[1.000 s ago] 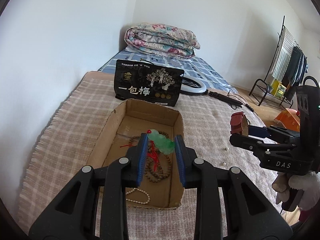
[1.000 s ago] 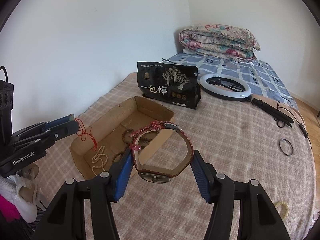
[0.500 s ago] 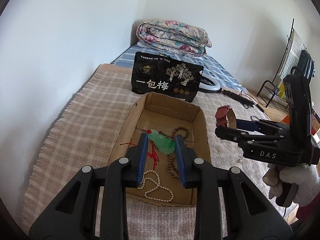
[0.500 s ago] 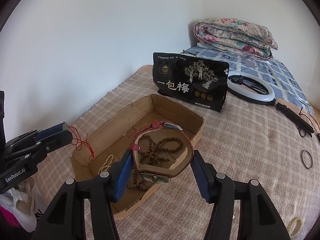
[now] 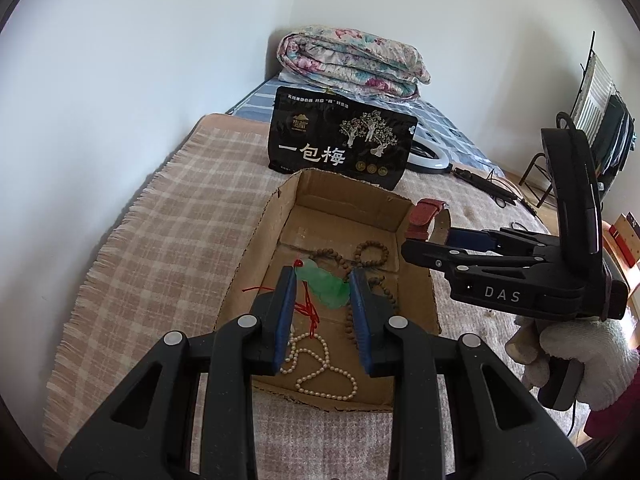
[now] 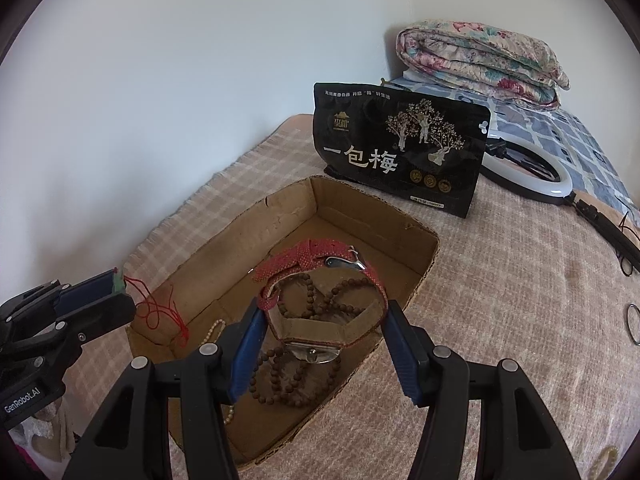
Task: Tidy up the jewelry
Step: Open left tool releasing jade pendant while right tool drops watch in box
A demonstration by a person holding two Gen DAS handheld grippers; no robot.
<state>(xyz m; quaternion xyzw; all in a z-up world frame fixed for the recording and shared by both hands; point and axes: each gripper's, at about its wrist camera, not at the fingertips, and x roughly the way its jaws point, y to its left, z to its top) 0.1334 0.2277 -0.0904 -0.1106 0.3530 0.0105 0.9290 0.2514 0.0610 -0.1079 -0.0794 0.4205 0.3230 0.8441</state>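
Note:
My left gripper [image 5: 322, 280] is shut on a green jade pendant [image 5: 325, 284] with a red cord, held above the open cardboard box [image 5: 256, 236]. My right gripper [image 6: 323, 312] is shut on a red-strapped watch [image 6: 320, 276] and holds it over the box [image 6: 424, 280]. In the box lie a brown bead string [image 6: 296, 376] and a white pearl string [image 5: 324, 372]. The right gripper also shows in the left wrist view [image 5: 424, 236] at the box's right wall. The left gripper shows in the right wrist view [image 6: 114, 286] at the box's left side.
A black snack bag [image 5: 340, 144] stands behind the box. A ring light [image 6: 532, 172] and its black handle lie to the right on the checked blanket. A small dark ring [image 6: 634, 324] lies at far right. A folded quilt [image 5: 352, 64] lies at the back, and a clothes rack [image 5: 592, 120] stands far right.
Both grippers moved toward the box and now hold the pendant and the watch over it. The right gripper came left to the box's right wall. Both grips are unchanged.

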